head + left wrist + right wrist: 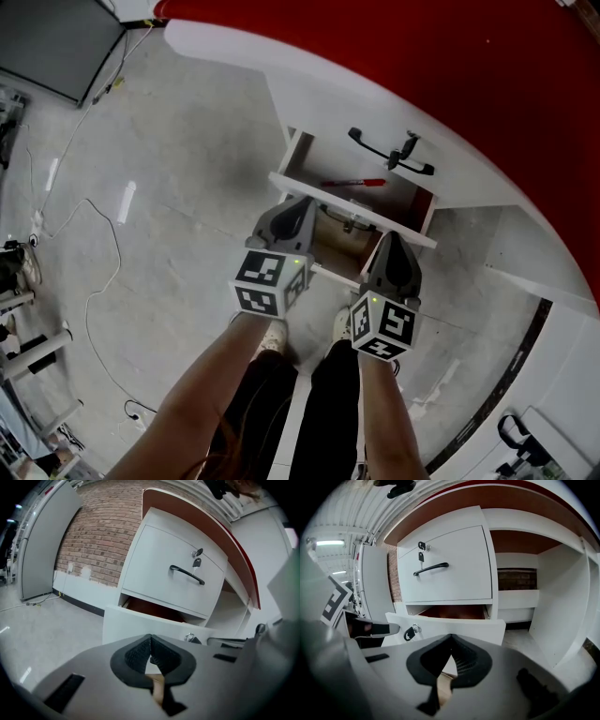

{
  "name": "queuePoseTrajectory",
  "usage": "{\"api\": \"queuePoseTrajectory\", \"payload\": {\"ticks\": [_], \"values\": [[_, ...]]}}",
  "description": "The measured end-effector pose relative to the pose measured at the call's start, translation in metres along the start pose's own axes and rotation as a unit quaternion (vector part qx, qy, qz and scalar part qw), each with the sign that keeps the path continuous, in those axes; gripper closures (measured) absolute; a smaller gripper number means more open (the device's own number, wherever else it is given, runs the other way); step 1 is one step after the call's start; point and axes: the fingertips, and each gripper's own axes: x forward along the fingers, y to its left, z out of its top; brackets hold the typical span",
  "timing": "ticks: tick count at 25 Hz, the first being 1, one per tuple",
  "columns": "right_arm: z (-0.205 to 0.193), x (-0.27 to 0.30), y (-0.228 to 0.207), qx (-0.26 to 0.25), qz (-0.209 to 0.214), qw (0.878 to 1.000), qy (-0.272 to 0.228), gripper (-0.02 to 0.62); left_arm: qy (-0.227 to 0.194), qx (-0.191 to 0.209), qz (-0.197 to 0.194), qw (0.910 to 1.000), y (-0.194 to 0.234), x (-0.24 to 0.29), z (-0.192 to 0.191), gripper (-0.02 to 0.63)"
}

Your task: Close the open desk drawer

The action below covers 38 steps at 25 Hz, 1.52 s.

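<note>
Head view: I look steeply down over the open drawer (356, 212). Both gripper views sit low and close, facing its front from left and right. All three share it.

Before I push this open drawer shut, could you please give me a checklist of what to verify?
1. The drawer stands open, ready to be pushed: ok.
2. The left gripper has its fingers together and holds nothing: ok.
3. The right gripper has its fingers together and holds nothing: ok.
4. The red pen lies inside the drawer, and nothing sticks over its rim: ok.
5. The key on the drawer's front hangs between the two grippers, off to the side of each: ok.
6. Either gripper already touching the drawer's front: cannot tell.
</note>
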Motion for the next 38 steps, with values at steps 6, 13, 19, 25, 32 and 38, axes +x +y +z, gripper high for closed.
{"api": "queuePoseTrajectory", "payload": {"ticks": [6, 13, 19, 25, 32, 38], "values": [[0.005, 0.01, -0.002, -0.012, 0.001, 1.0, -0.007, 0.591, 0.0, 0.005, -0.004, 1.0, 0.002, 0.01, 0.006, 0.6], [0.015, 0.028, -0.008, -0.018, 0.007, 1.0, -0.011, 0.591, -0.002, 0.009, -0.004, 1.0, 0.005, 0.029, 0.018, 0.601], [0.024, 0.044, -0.017, -0.014, 0.004, 1.0, -0.014, 0.591, -0.001, 0.011, -0.008, 0.9999, 0.005, 0.047, 0.027, 0.6], [0.033, 0.054, -0.015, -0.02, 0.008, 1.0, -0.022, 0.591, -0.015, -0.008, -0.002, 0.9999, 0.011, 0.057, 0.04, 0.6], [0.035, 0.059, -0.017, -0.028, 0.009, 0.999, -0.022, 0.591, -0.005, 0.017, -0.007, 0.9998, 0.011, 0.062, 0.041, 0.601], [0.041, 0.073, -0.023, -0.024, 0.009, 1.0, -0.014, 0.591, -0.002, 0.006, 0.0, 1.0, 0.012, 0.078, 0.048, 0.601]]}}
